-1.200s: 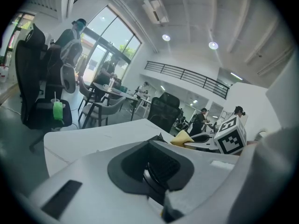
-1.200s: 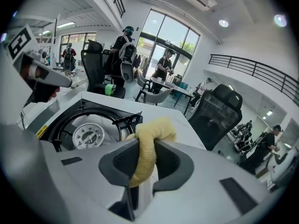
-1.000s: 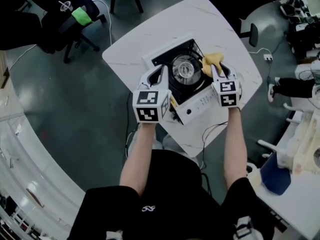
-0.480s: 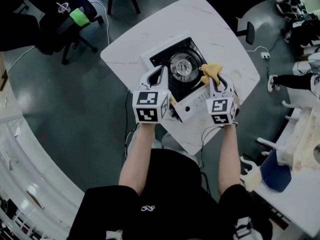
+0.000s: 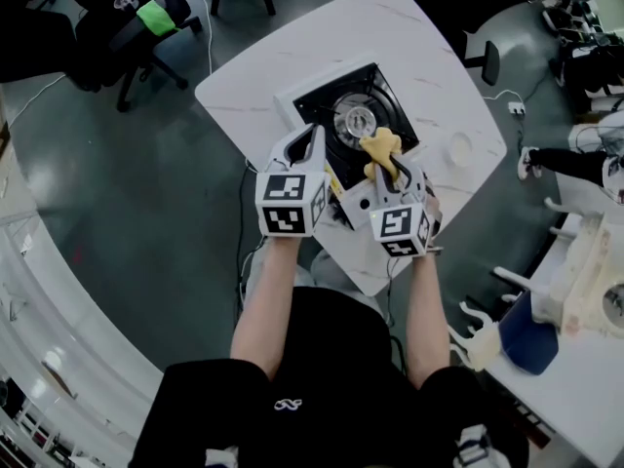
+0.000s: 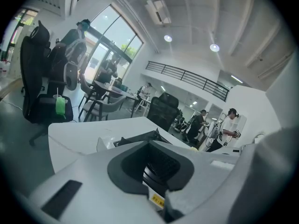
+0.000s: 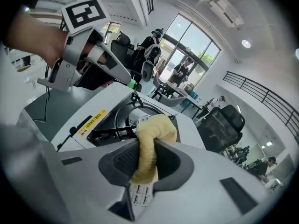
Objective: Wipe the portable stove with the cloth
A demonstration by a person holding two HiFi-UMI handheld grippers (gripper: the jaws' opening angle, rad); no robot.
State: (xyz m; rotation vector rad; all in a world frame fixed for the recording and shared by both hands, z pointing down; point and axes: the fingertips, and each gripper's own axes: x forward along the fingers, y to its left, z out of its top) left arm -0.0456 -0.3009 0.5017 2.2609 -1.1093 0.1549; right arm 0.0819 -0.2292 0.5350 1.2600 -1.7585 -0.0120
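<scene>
nearest, the left tongs sit closed on the portable stove's near-left edge, unmoved, steadying it. the right tongs, clamped on the yellow cloth, have swung in from the stove's right edge, so the cloth now lies just beside the burner. a wiping stroke across the stove top looks under way, mid-bench.

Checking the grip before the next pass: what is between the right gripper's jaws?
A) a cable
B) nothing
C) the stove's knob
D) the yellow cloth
D: the right gripper is shut on the yellow cloth, which is bunched between its jaws over the stove.
</scene>
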